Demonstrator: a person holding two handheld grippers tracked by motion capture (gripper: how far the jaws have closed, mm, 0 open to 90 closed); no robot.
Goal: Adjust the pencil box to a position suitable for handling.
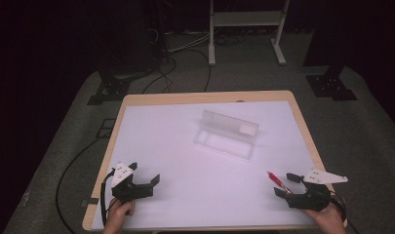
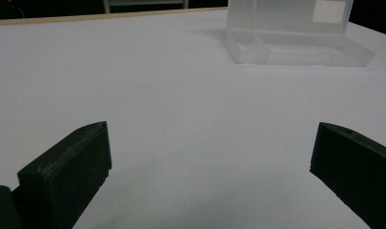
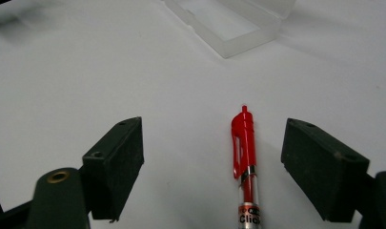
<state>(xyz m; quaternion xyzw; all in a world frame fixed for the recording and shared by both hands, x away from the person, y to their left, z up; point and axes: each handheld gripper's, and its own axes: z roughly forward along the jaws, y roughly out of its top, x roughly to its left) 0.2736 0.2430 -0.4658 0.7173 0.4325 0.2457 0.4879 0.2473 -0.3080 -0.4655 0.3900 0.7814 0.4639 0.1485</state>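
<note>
box (image 1: 226, 135) lay open on the counter (image 1: 185, 204), far of centre, lid upright along its far side | pen (image 1: 279, 183) lay on the counter near right, between the jaws of the right gripper (image 1: 286, 185), touching neither | left gripper (image 1: 144, 174) sat near left, well apart from box and pen

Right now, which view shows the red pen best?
The right gripper view: the red pen lies on the white table between the open jaws of the right gripper, with clip and barrel lettering clear. In the high view the pen is a small red streak beside that gripper.
</note>
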